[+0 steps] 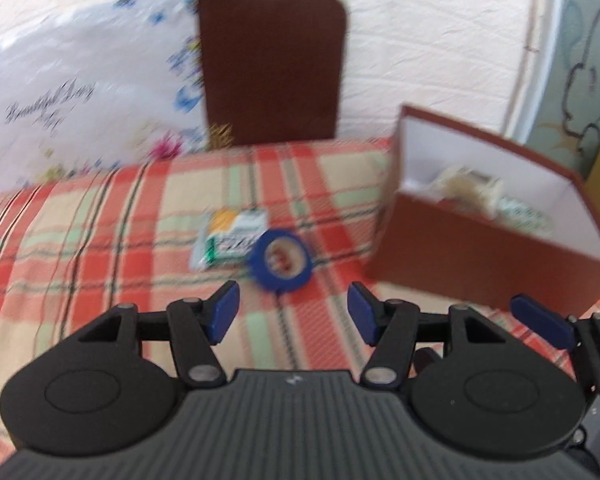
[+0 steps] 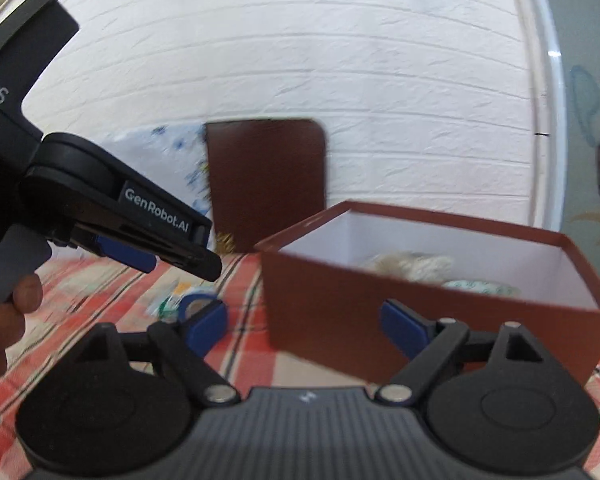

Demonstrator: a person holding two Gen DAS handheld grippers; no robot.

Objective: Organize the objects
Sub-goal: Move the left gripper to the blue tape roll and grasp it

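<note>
Gaping empty above tape roll [image 1: 280, 261]: left gripper [image 1: 293, 310]

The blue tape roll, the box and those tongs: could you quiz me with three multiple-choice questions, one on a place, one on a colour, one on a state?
1. Where does the blue tape roll lie?
A. Inside the box
B. On the plaid cloth beside a small packet
C. Between the tongs' pads

2. What colour is the box outside?
A. Reddish brown
B. Green
C. Yellow

3. How do the left tongs stand?
A. Shut on the roll
B. Shut on nothing
C. Open, holding nothing

Answers: 1 B, the roll rests on the plaid cloth against the small packet. 2 A, its walls are reddish brown, white inside. 3 C, the pads are spread apart short of the roll.
</note>
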